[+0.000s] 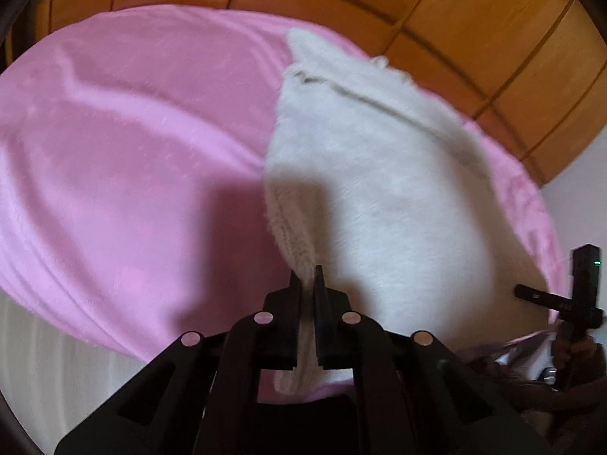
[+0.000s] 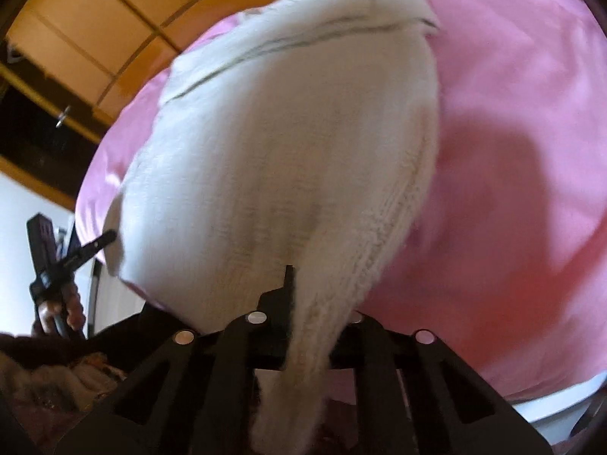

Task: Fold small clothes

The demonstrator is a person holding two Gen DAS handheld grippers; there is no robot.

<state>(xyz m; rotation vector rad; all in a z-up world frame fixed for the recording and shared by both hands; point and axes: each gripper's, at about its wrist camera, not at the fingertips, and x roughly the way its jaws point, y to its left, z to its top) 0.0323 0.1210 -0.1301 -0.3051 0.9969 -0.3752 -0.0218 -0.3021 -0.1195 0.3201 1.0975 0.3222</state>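
Each hand-held gripper, left (image 1: pixel 309 276) and right (image 2: pixel 303 284), pinches a ribbed hem corner of the white knit garment (image 1: pixel 379 189) (soft, light, limp); corners suit gripping.

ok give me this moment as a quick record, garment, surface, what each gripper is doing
garment: white knitted garment, lying spread out, ribbed edge toward the grippers
surface: pink blanket under the garment
left gripper: shut on the ribbed edge of the garment, knit pinched between the fingers
right gripper: shut on the same ribbed edge, fabric draping over its far finger
backdrop: wooden panelling behind the blanket
fold: not yet made
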